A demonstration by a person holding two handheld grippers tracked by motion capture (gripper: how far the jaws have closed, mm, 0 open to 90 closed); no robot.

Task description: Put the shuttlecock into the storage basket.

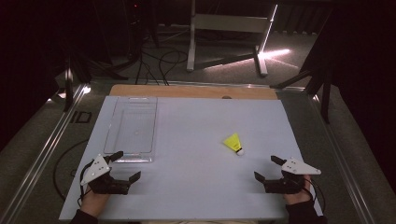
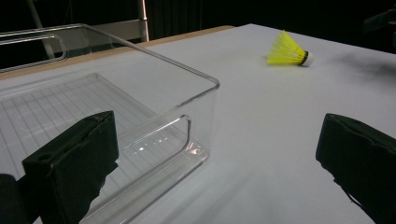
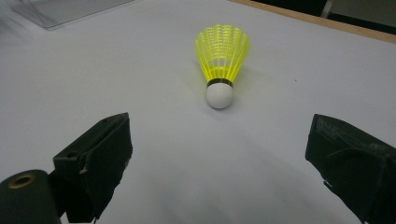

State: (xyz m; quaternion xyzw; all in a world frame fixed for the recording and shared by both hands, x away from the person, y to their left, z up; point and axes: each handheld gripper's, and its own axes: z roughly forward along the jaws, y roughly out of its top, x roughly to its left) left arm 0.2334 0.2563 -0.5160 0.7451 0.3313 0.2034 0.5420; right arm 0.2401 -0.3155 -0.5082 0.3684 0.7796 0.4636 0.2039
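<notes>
The right tool [image 1: 267, 168] rests on the surface [image 1: 187, 186], jaws spread and empty; so does the left tool [image 1: 126, 165], just beside the clear bin [image 1: 133, 156]. Ahead of the right tool lies the shuttlecock [image 3: 221, 63], on its side (cork toward that tool, feathers away), so the right is nearer.

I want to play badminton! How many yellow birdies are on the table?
1. The yellow shuttlecock lies on its side on the white table, right of the clear bin, just ahead of the right gripper.
</notes>
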